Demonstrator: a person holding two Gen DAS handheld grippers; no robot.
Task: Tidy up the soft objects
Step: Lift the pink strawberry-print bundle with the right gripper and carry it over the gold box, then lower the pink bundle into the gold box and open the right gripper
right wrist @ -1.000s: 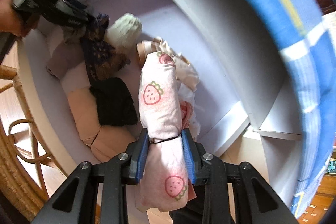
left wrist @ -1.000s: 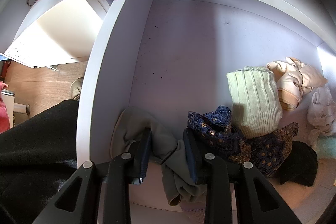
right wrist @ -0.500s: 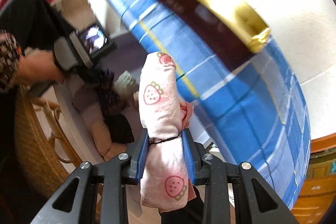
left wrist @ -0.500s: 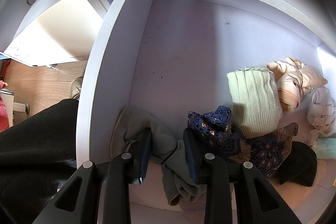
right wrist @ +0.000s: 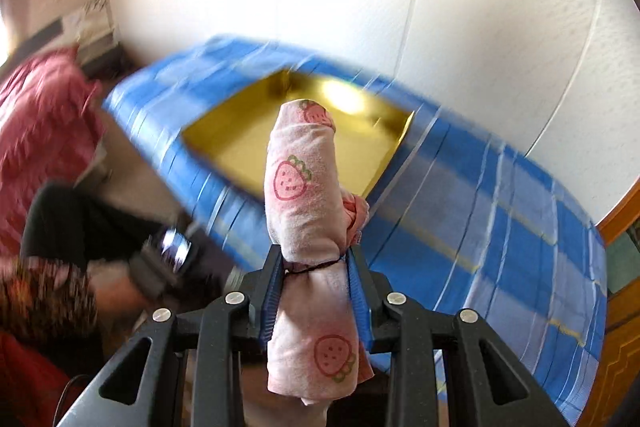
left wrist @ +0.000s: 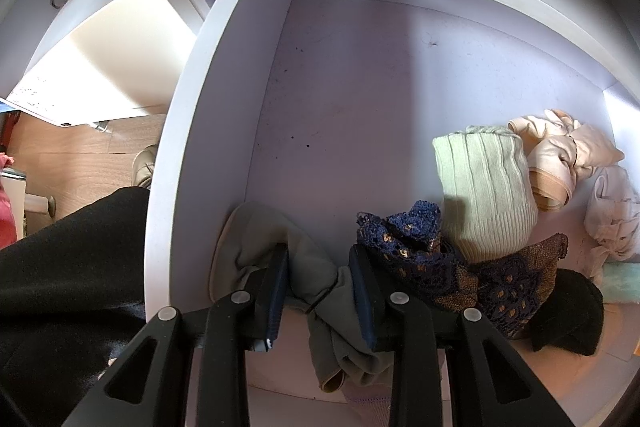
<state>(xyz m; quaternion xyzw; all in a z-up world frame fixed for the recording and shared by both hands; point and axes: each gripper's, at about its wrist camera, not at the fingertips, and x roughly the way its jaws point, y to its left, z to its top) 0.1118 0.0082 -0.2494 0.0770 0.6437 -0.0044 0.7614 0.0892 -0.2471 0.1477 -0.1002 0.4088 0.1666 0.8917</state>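
Strawberry-print roll of soft pink cloth, tied with a dark band, sits clamped in the right gripper above a blue checked bedspread and gold tray. Left gripper pinches a grey garment in a white shelf compartment, beside a ribbed green knit. No writing legible.

Blue checked cloth motion-blurred

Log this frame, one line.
left gripper: shut on grey cloth, in shelf cubby | right gripper: shut on strawberry-print roll, facing gold tray
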